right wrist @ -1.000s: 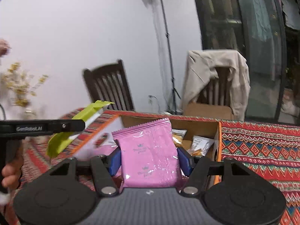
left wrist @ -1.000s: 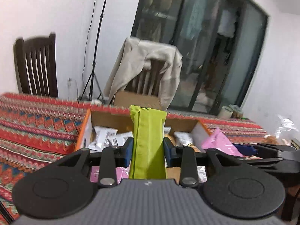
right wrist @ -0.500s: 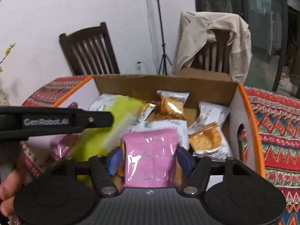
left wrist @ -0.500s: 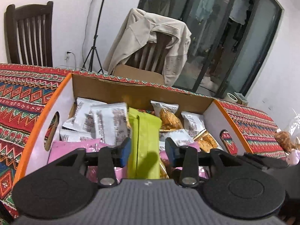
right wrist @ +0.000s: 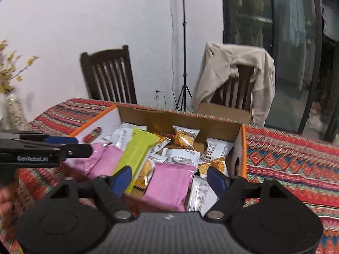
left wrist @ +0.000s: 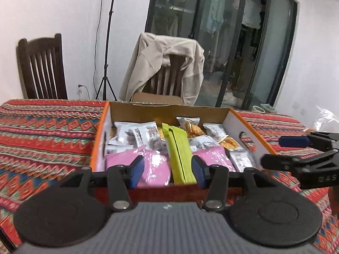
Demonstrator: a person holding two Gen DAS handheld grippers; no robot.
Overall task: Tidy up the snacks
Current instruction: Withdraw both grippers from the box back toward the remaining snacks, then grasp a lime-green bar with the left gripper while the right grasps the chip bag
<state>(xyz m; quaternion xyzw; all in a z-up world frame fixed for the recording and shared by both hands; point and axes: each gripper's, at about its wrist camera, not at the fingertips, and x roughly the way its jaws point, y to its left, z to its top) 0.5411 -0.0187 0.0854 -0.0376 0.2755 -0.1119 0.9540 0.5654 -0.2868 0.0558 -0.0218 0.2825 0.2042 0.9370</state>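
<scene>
Open cardboard box [left wrist: 167, 110] holds crinkly foil snack packets, a flat green pouch [left wrist: 179, 148] and pink pouch [right wrist: 169, 185]; left gripper [left wrist: 167, 170] and right gripper [right wrist: 169, 178] both spread, empty.

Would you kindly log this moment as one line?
left gripper: open | right gripper: open | green packet, pink packet: in box

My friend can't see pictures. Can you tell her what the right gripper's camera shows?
An open cardboard box full of snack packets sits on a striped tablecloth. The right gripper, jaws open, hovers over a pink packet lying beside a green one.
</scene>
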